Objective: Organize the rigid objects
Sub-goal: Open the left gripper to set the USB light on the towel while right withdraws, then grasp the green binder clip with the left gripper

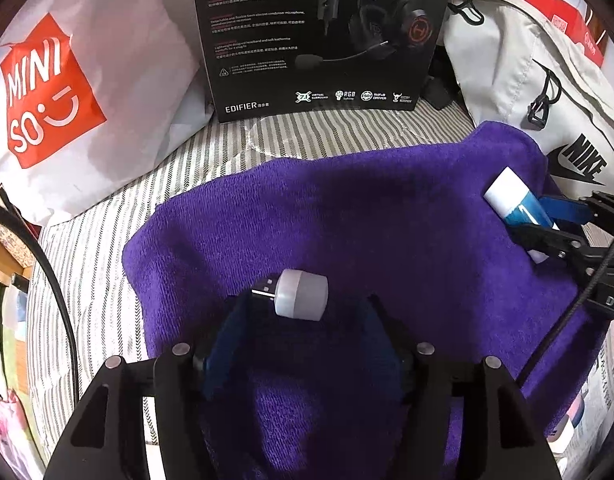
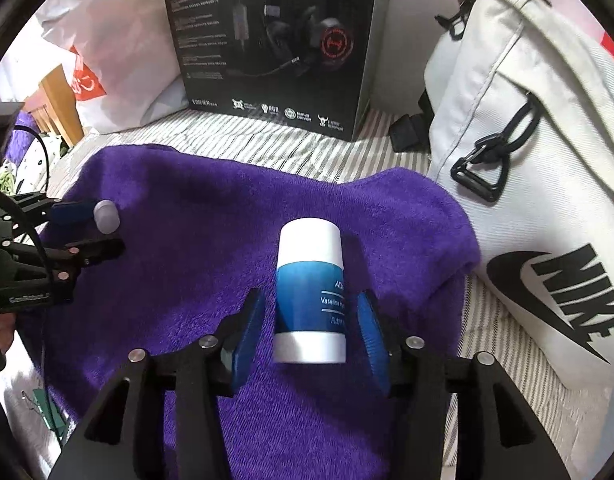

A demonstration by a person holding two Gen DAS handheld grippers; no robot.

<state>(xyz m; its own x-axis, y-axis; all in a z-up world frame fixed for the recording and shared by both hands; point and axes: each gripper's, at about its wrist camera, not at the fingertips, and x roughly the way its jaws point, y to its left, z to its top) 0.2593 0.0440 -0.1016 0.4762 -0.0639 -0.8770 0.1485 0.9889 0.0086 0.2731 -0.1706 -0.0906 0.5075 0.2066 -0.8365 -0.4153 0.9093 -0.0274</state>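
A small white USB lamp (image 1: 297, 294) with a metal plug lies on the purple towel (image 1: 347, 208) right at the tips of my left gripper (image 1: 303, 312), whose blue pads stand apart around it; it also shows in the right wrist view (image 2: 106, 216). A blue and white Vaseline tube (image 2: 311, 294) lies on the towel (image 2: 227, 220) between the open blue pads of my right gripper (image 2: 311, 320), with gaps on both sides. The tube also shows in the left wrist view (image 1: 515, 204).
A black Edifier headset box (image 1: 323, 36) stands at the back. A white Miniso bag (image 1: 67, 92) lies to the left, a white Nike bag (image 2: 539, 184) to the right. The towel lies on a striped sheet (image 1: 107, 240).
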